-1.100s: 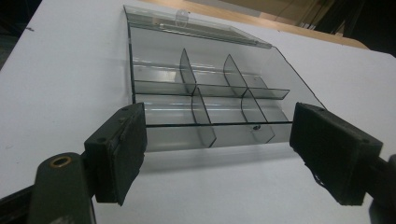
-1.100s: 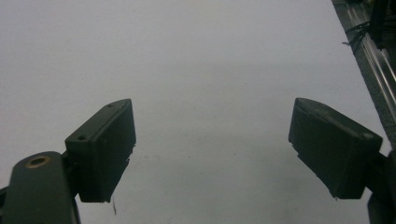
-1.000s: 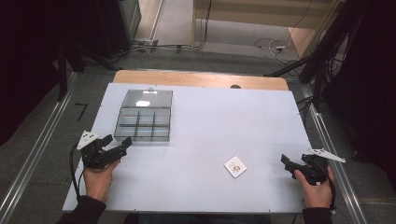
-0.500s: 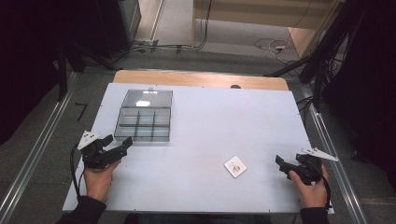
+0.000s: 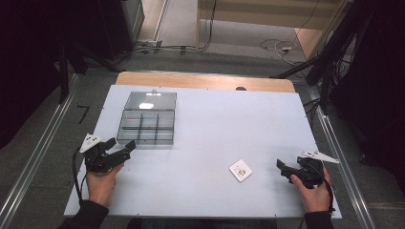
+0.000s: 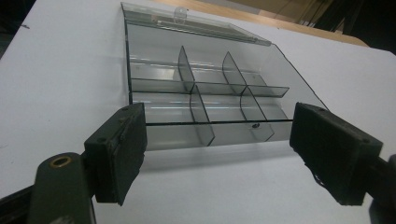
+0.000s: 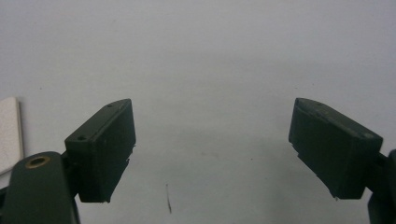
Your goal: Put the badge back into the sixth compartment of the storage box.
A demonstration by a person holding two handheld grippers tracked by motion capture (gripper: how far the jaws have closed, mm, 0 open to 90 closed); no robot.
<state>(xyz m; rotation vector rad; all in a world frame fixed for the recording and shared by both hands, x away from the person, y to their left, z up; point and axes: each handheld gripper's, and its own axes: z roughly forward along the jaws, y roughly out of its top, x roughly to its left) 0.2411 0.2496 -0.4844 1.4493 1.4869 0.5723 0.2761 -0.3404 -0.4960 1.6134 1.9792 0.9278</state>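
Small white square card (image 5: 240,170) with a faint printed mark lies flat on the near right part of the pale blue-white tabletop (image 5: 215,124), just left of the right gripper (image 5: 282,168), whose black jaws stand wide apart and hold nothing. In the right gripper view a sliver of that card (image 7: 9,135) is cut off at the left edge. The left gripper (image 5: 125,149), jaws also spread and empty, points at the near edge of the clear plastic compartment box (image 5: 147,124), lid open, at the far left. Nothing looks picked up yet; I judge the work barely begun. The card's print is too small to read, and the box compartments (image 6: 205,93) appear empty.
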